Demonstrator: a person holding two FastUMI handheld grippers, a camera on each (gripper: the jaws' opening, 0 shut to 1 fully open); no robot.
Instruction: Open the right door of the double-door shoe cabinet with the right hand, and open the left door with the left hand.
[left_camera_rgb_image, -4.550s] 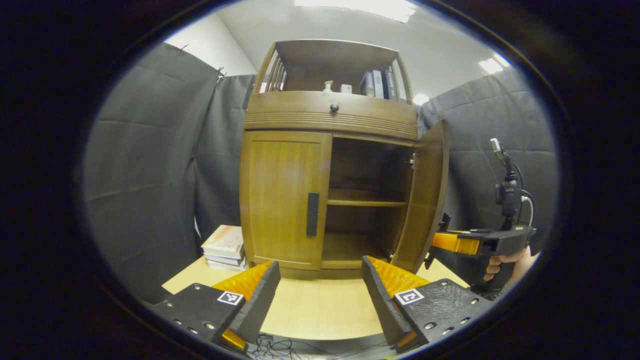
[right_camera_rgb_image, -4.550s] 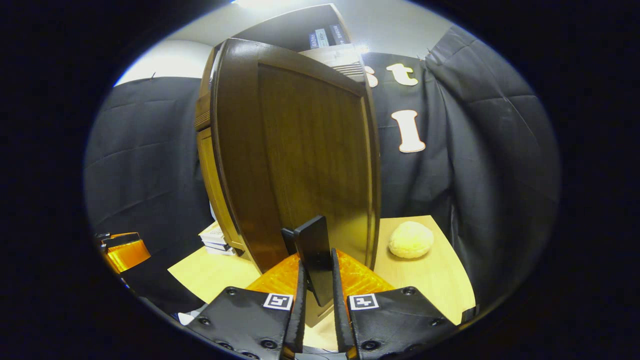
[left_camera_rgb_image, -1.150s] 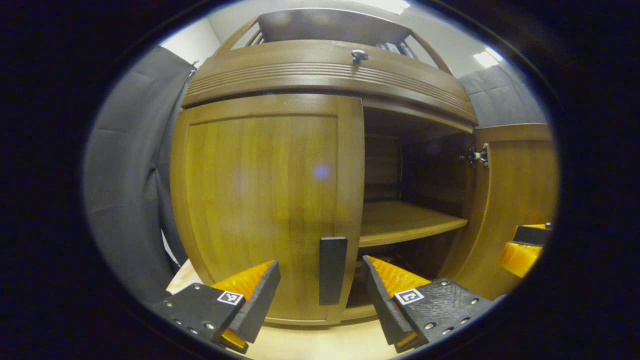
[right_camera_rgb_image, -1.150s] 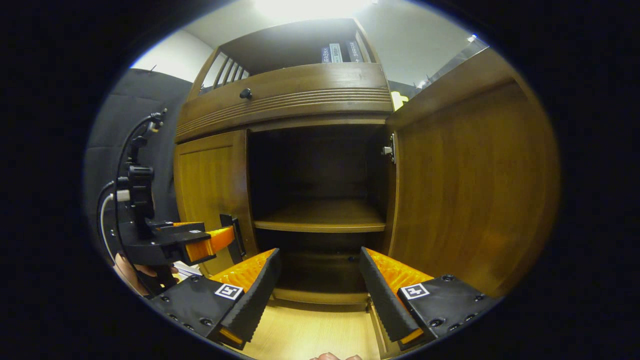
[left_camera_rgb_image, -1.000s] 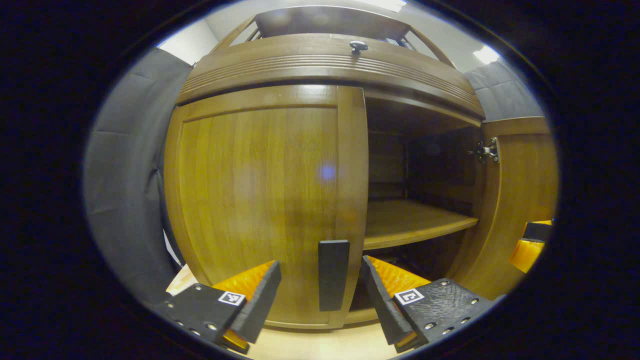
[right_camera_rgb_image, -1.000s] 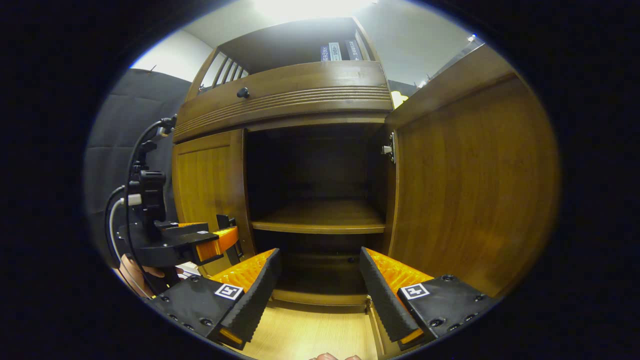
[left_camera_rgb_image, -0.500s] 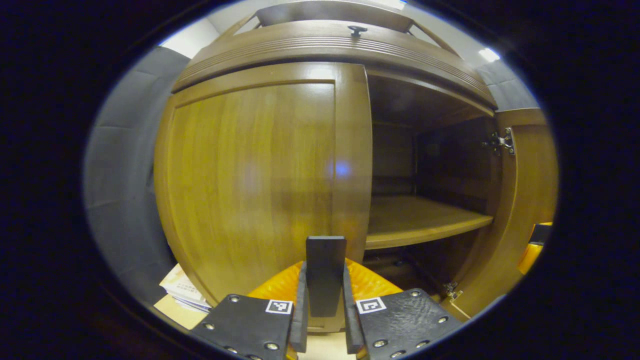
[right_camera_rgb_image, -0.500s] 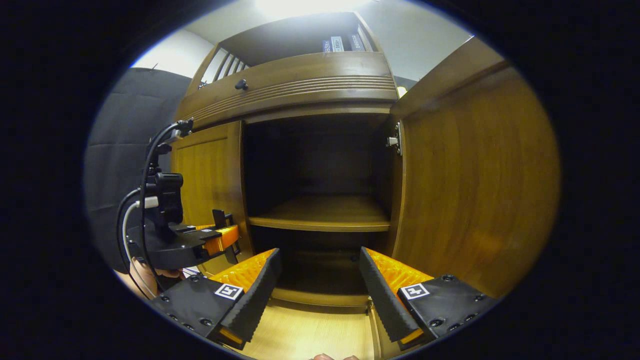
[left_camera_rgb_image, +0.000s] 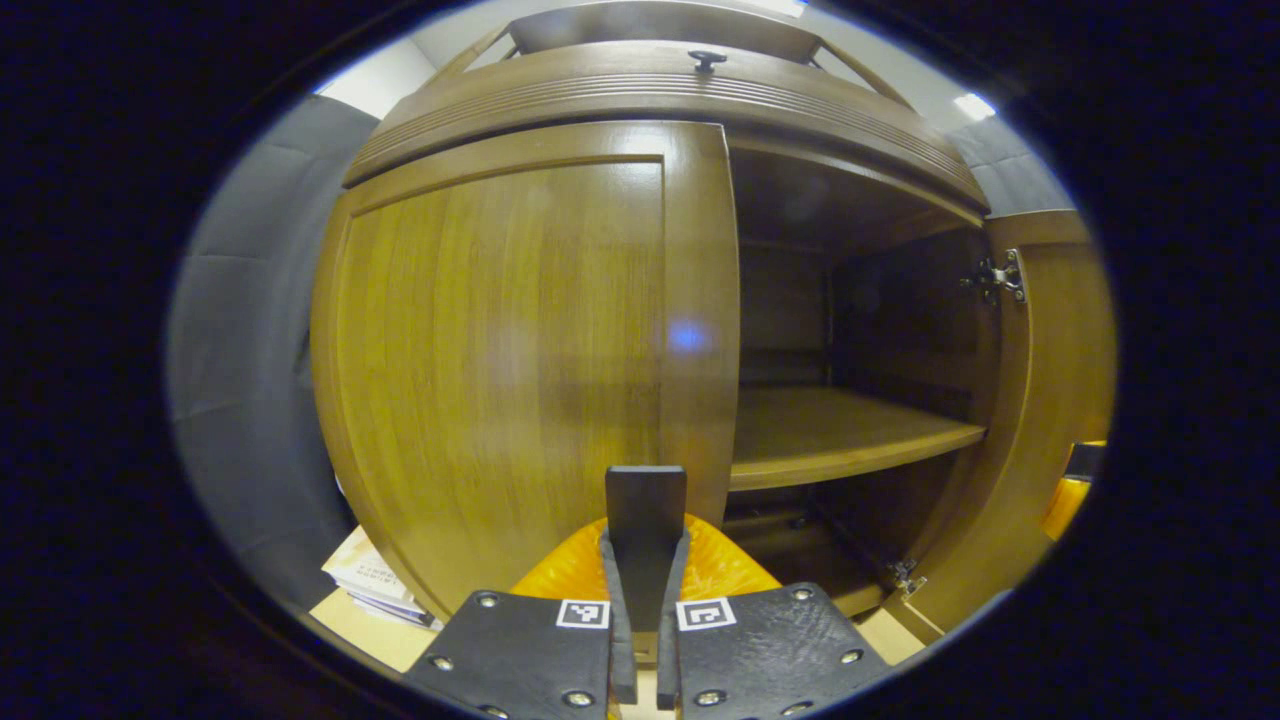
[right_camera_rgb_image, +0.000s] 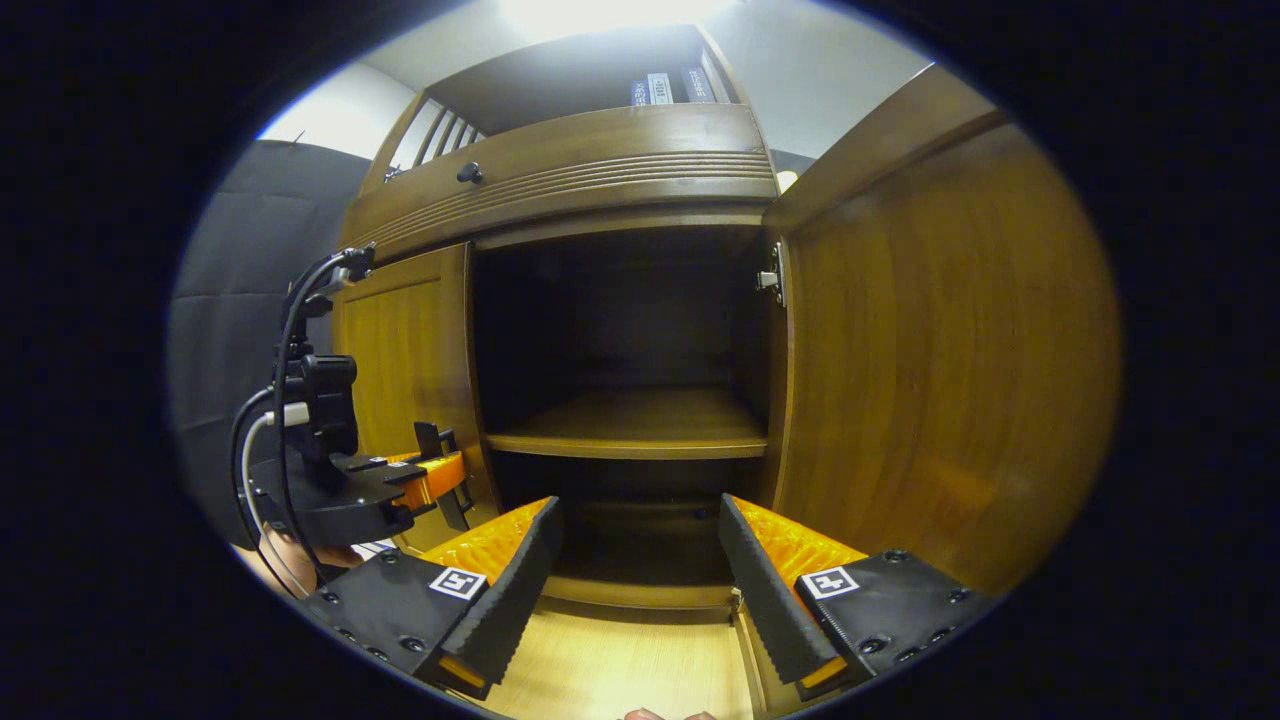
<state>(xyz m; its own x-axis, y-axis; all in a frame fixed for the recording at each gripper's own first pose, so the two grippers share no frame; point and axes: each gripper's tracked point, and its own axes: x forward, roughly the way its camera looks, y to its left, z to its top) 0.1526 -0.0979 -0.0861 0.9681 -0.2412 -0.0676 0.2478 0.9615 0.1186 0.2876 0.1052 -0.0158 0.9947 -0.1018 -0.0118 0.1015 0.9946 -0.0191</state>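
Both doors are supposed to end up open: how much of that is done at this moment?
Done: the right door stands swung wide, the shelf exposed, and the right gripper is open and off it. In hand: the left gripper is clamped on the left door's handle. Left: pulling the left door open.

Left gripper (left_camera_rgb_image: 643, 600) clamps the black handle (left_camera_rgb_image: 645, 520) of the left door (left_camera_rgb_image: 500, 360), seemingly barely ajar; right door (left_camera_rgb_image: 1050, 400) stands open, shelf (left_camera_rgb_image: 840, 435) visible.

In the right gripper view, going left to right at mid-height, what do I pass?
Black-and-orange left gripper → closed brown wooden left door → dark open compartment with wooden shelf → silver hinge → open brown wooden right door.
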